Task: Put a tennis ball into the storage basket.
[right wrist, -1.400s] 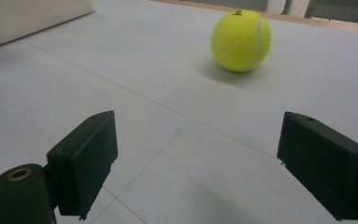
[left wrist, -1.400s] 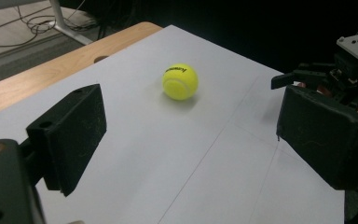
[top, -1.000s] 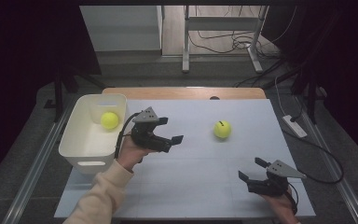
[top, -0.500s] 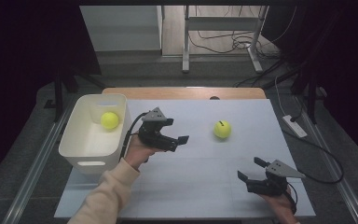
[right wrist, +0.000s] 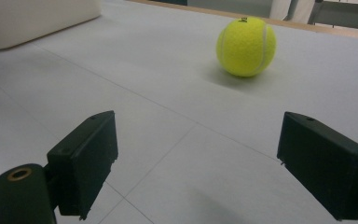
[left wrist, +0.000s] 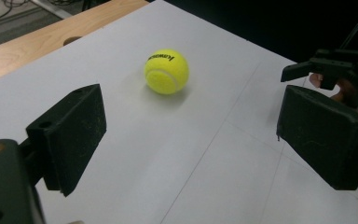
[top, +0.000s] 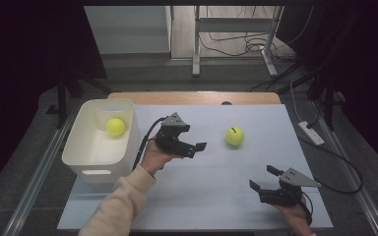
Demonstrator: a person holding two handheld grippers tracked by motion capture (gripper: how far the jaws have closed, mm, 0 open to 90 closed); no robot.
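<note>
A yellow tennis ball (top: 235, 136) rests on the pale mat (top: 211, 191), right of centre. My left gripper (top: 195, 147) hovers left of it, open and empty, pointing toward it. In the left gripper view the ball (left wrist: 166, 71) lies ahead of the open jaws of the left gripper (left wrist: 191, 140), a short way beyond them. My right gripper (top: 263, 178) rests low at the mat's front right, open and empty. The right gripper view has the same ball (right wrist: 247, 46) far ahead of the right gripper (right wrist: 196, 163). A second tennis ball (top: 116, 126) lies inside the white bin (top: 96, 156).
The white bin stands at the mat's left edge, and its corner (right wrist: 37, 18) appears in the right gripper view. A wooden table edge (top: 197, 97) borders the mat at the back. A power strip (top: 310, 132) and cables lie off the right side. The right gripper (left wrist: 331, 70) appears far off in the left gripper view.
My left gripper has moved right and slightly down, away from the bin and closer to the ball on the mat. The right gripper has stayed put.
</note>
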